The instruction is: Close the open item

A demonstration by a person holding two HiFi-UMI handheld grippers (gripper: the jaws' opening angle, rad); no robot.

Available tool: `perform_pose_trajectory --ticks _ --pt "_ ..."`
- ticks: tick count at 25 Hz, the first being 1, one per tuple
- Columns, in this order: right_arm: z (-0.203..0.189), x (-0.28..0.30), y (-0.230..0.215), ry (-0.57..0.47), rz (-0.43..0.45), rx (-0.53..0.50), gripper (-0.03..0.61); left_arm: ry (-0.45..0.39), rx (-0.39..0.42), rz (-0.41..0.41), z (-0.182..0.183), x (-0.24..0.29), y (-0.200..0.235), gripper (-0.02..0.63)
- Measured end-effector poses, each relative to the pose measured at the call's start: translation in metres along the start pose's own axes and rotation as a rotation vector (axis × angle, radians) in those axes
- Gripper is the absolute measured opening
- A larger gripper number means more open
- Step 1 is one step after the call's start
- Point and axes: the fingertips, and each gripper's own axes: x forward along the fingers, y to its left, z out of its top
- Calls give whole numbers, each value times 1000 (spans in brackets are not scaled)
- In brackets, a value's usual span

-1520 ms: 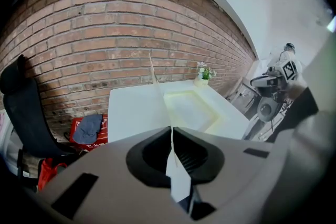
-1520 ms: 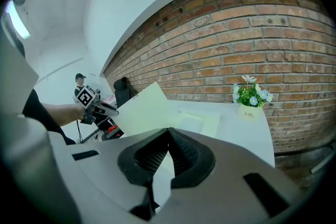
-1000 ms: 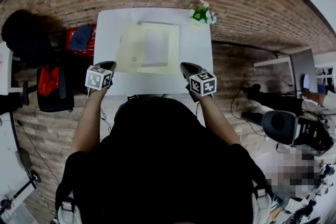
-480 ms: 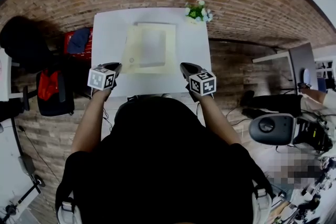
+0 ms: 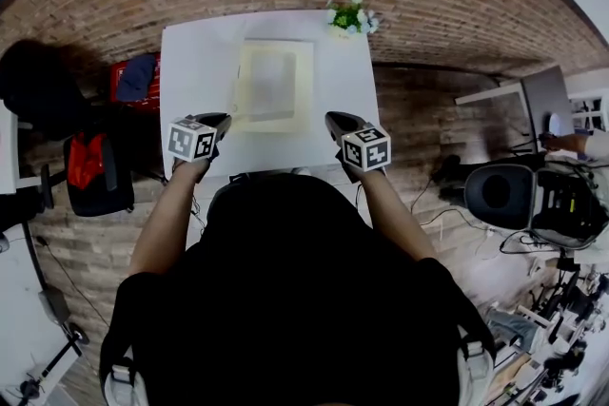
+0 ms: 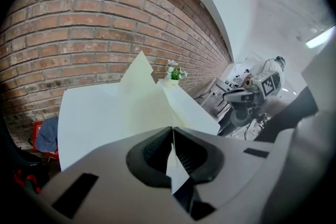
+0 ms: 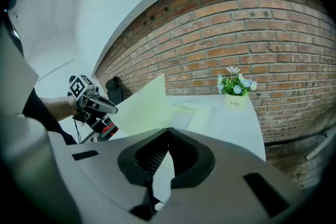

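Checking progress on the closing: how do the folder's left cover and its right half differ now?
The left cover stands tilted up off the table; the right half lies flat on it. The left gripper pinches the left cover's edge; nothing touches the right half. Both are pale yellow.

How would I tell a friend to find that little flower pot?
Find the white table against the brick wall. At its far right corner stands a small white pot of green leaves and pale flowers. Its only neighbour there is a pale yellow folder.
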Motion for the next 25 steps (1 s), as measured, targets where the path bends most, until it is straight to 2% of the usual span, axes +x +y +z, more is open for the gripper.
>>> perform_pose_trajectory --ticks 14,25 --pt "-11 -10 -14 5 -41 29 23 49 49 -147 7 42 -39 25" --pt "-23 -23 -25 0 -76 69 23 108 96 -228 9 72 -64 28"
